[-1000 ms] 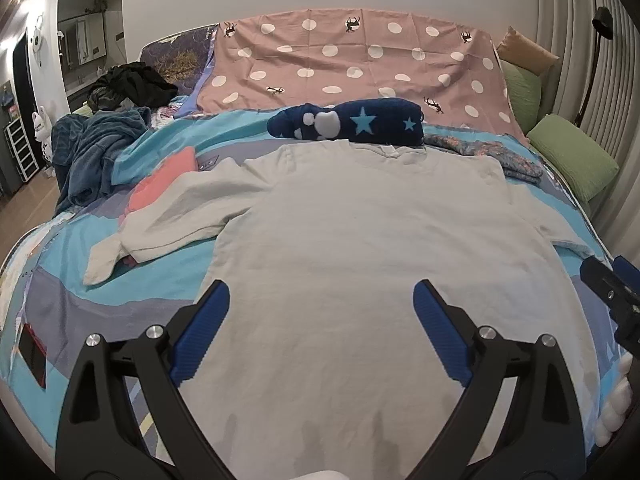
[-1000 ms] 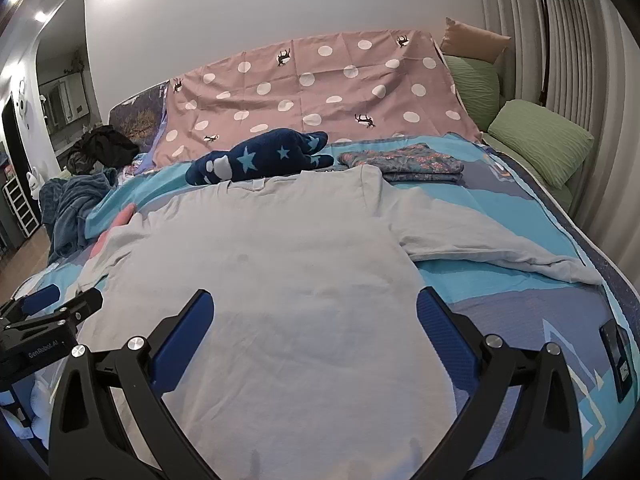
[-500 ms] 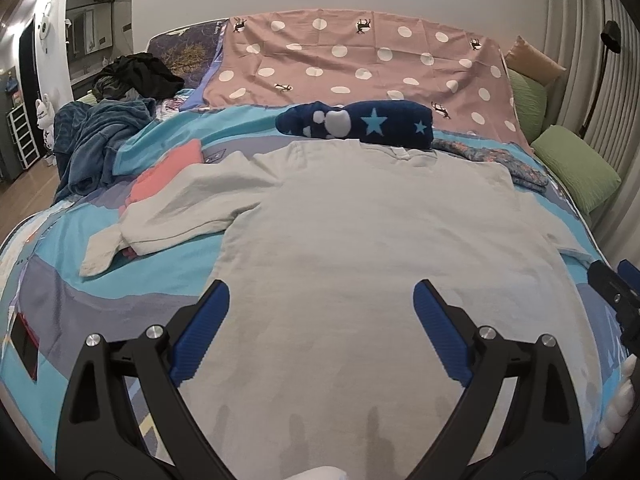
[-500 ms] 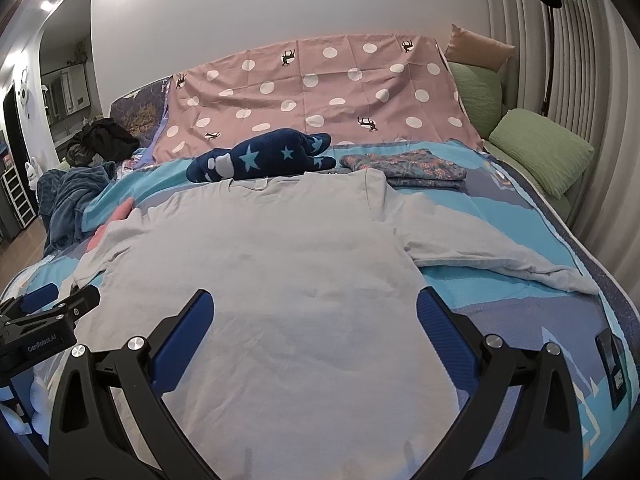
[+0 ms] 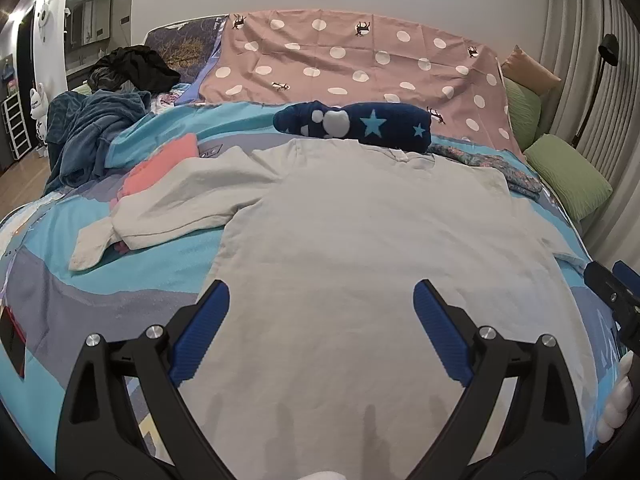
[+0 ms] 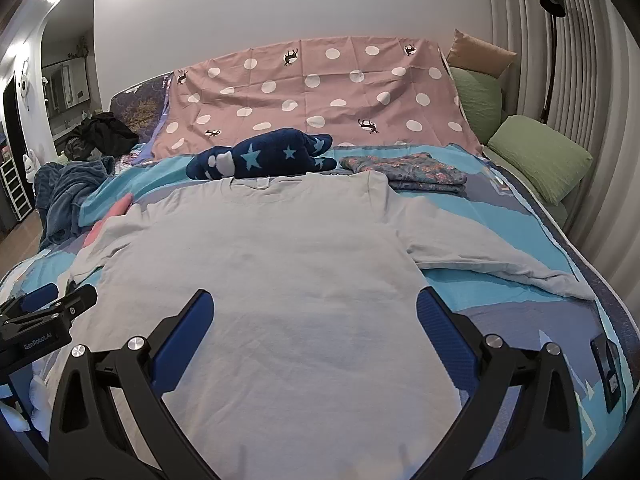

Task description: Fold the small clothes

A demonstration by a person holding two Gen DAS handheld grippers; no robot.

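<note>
- Currently the long-sleeved shirt (image 5: 360, 248) (image 6: 272, 280) lies spread flat on the bed cover (image 5: 132, 276) (image 6: 500, 292), collar toward the headboard, hem toward the cameras
- Left gripper (image 5: 321, 304): fingers spread wide, nothing between them, held above the lower left part of the shirt body; its housing shows at the left edge of the right wrist view (image 6: 44, 320)
- Right gripper (image 6: 314, 312): fingers likewise released and empty, held above the lower right part of the shirt body; its tip shows at the right edge of the left wrist view (image 5: 612, 292)
- Left sleeve (image 5: 160, 208): bent and rumpled, cuff turned downward, lying partly over a pink garment (image 5: 160, 164)
- Right sleeve (image 6: 492, 260): stretched outward across the cover, slightly wrinkled
- Navy star-print bundle (image 5: 356, 124) (image 6: 264, 156): just beyond the collar, touching or nearly touching it; which cannot be told
- Folded floral garment (image 6: 408, 172): beside the bundle, near the right shoulder
- Pink polka-dot sheet (image 5: 360, 64) draped at the headboard; 2 green pillows (image 6: 540, 156) at the right; dark blue blanket (image 5: 88, 132) heaped at the left
</note>
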